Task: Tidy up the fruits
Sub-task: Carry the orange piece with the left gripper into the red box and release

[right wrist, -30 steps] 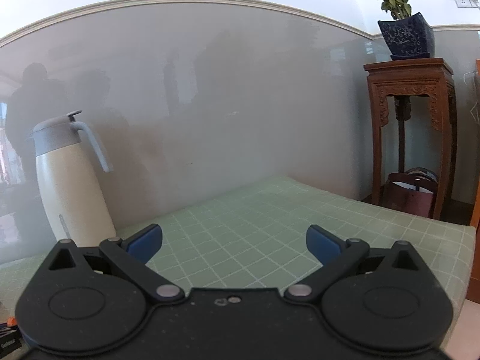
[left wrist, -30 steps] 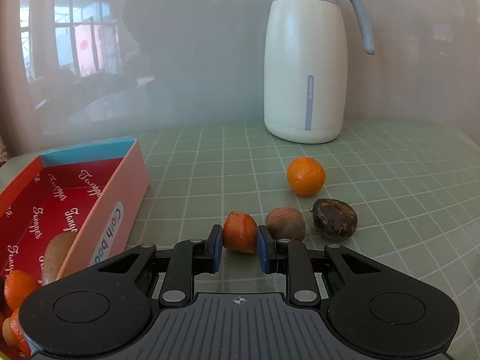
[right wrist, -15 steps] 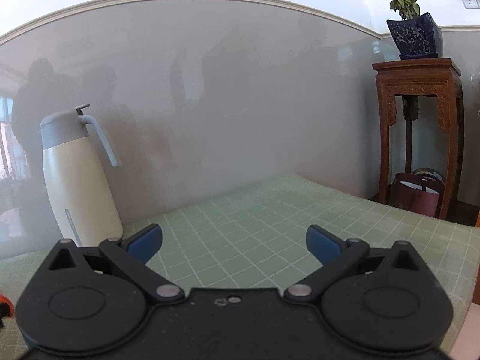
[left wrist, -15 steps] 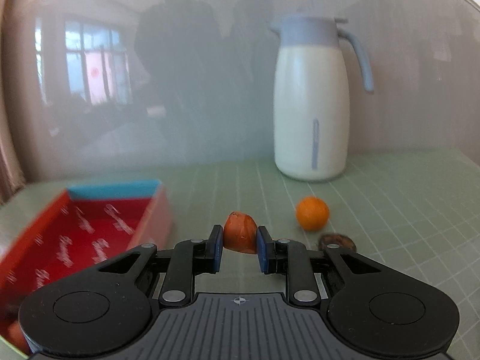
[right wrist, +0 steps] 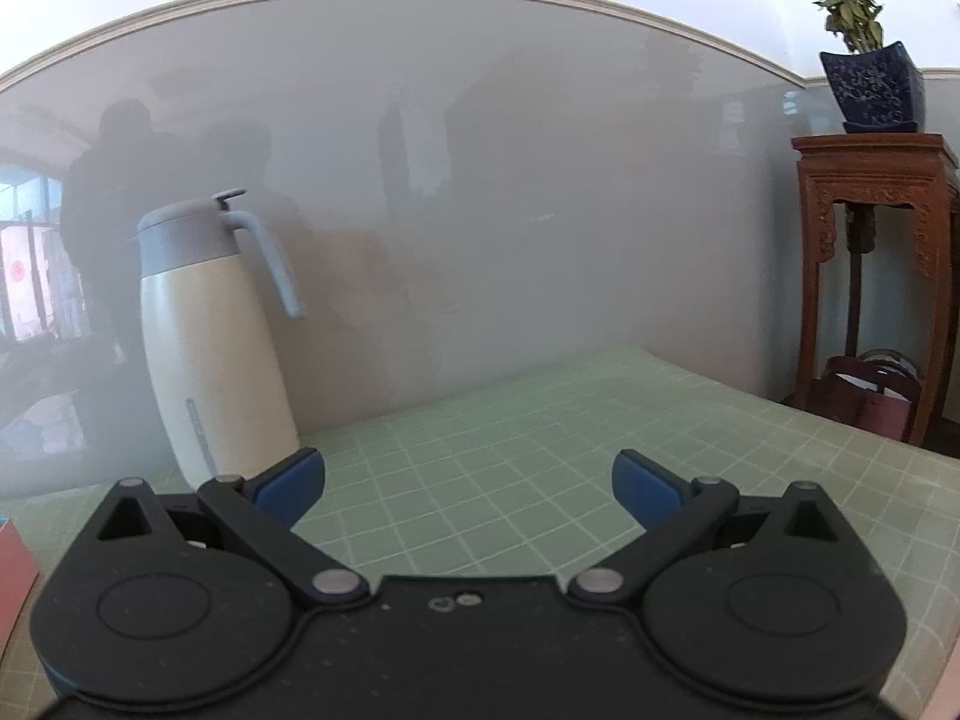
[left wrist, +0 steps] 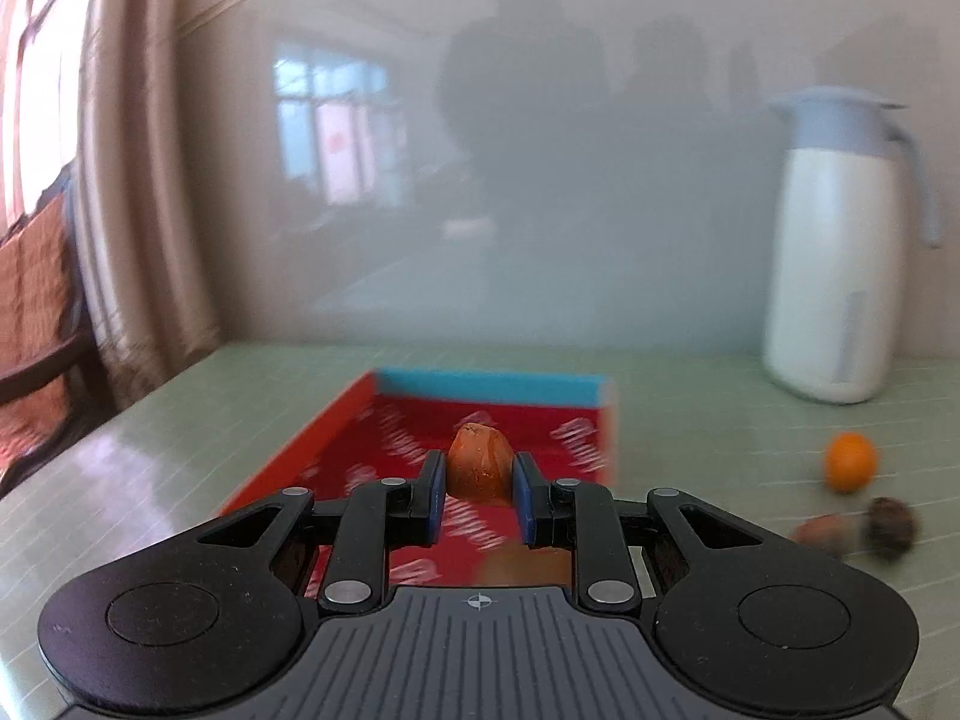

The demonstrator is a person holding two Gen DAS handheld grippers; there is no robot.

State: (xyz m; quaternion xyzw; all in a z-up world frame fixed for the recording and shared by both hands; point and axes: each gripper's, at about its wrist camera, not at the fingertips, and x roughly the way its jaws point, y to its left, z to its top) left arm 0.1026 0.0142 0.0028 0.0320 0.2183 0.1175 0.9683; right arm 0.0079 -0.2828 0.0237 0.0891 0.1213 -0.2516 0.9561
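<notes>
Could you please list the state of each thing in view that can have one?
Left gripper: shut on the reddish-orange fruit, held above the red box.
Right gripper: open, nothing between its fingers.
Red box: open-topped, on the table.
Tangerine: loose on the table.
Two brown fruits: loose on the table, side by side.
Thermos jug: upright, lid on.

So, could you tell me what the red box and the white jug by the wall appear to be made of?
The red box looks like printed cardboard: thin straight walls, a glossy red inside with white lettering and a blue end edge. The white jug seems to be coated metal or plastic with a matte cream body; its grey lid and handle look like moulded plastic. The pictures leave the body's material open.
</notes>
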